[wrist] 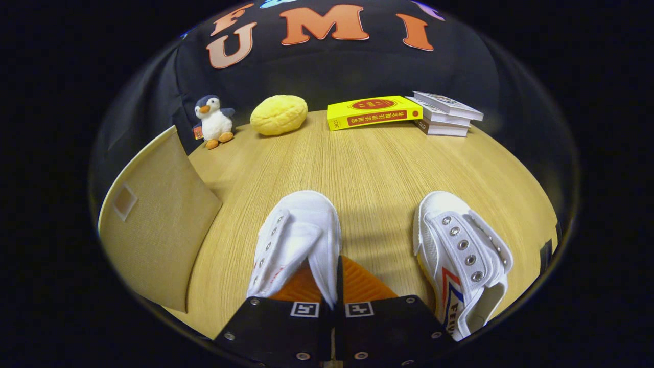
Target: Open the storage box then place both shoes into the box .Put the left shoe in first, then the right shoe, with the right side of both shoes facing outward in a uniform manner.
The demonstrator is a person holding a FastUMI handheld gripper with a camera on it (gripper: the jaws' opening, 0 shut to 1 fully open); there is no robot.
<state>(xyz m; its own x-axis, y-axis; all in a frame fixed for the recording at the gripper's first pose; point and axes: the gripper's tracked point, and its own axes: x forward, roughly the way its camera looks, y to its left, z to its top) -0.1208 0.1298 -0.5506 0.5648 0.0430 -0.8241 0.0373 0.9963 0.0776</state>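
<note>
The table of pale wood grain carries everything here, and its near edge is lost under the gripper. To the left of the fingers stands the storage box, a beige fabric thing of which a single flat side and a curved pale rim can be seen; whether its lid is on or off cannot be told from this angle, and its lower corner is cut off.

The gripper has its jaws brought nearly together on the side wall of the left-hand shoe, a white canvas shoe whose toe points away beyond the fingers. One finger seems to sit inside the shoe's opening and the other outside it, with the fabric pinched between; the heel and sole are hidden behind the gripper body. The other shoe lies apart to the right on the table, tilted with its opening toward the camera, eyelets and a red-and-blue side mark showing, its heel end partly cut off.

Well beyond the shoes, along the far edge by the booth's wall, lie a yellow book, touching or just beside a stack of books on its right. Left of them sits a yellow cushion, then a small penguin toy.
</note>
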